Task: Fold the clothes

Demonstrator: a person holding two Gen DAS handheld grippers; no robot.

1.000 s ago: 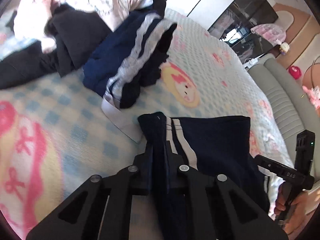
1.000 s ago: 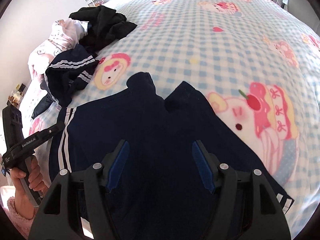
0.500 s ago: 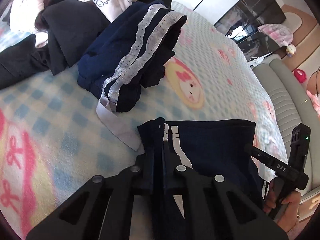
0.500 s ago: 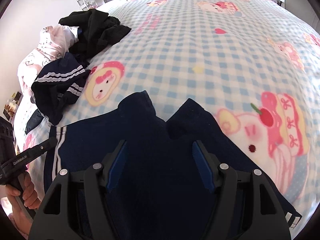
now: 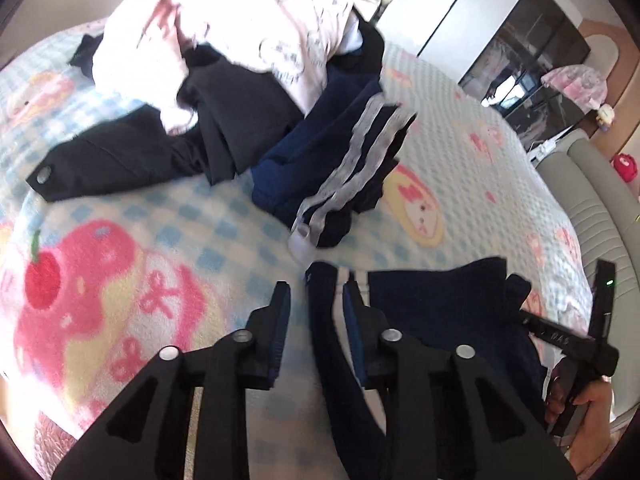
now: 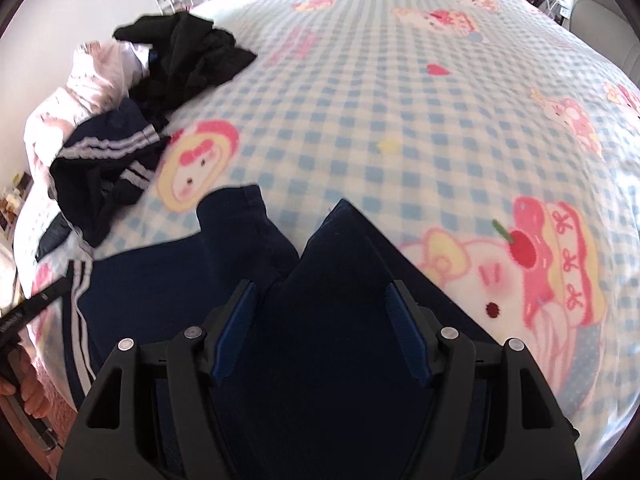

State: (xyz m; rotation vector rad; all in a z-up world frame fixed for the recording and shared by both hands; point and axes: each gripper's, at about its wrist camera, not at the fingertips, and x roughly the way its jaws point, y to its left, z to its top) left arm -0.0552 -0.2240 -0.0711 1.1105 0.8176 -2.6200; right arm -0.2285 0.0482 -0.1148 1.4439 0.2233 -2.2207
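Navy trousers with white side stripes (image 5: 440, 308) lie flat on the checked blanket, spread wide in the right wrist view (image 6: 160, 288). My left gripper (image 5: 316, 292) is at their striped edge and its jaws are opening. The raised fold of cloth still stands between the jaws, leaning on the right pad, with a gap on the left side. My right gripper (image 6: 320, 292) hovers open over the dark middle of the trousers, with nothing pinched. Its handle and the hand holding it (image 5: 592, 360) show at the left wrist view's right edge.
A heap of clothes sits beyond: a pink printed top (image 5: 240, 28), black garments (image 5: 160, 152) and a navy piece with grey stripes (image 5: 344, 168). The cartoon blanket (image 6: 400, 100) stretches far and right. A grey padded bed edge (image 5: 600, 220) runs along the right.
The left jaws, shut on the trousers' striped fold before, have parted. The left gripper has drawn back and up, showing more of the heap. The right gripper edged forward over the trousers.
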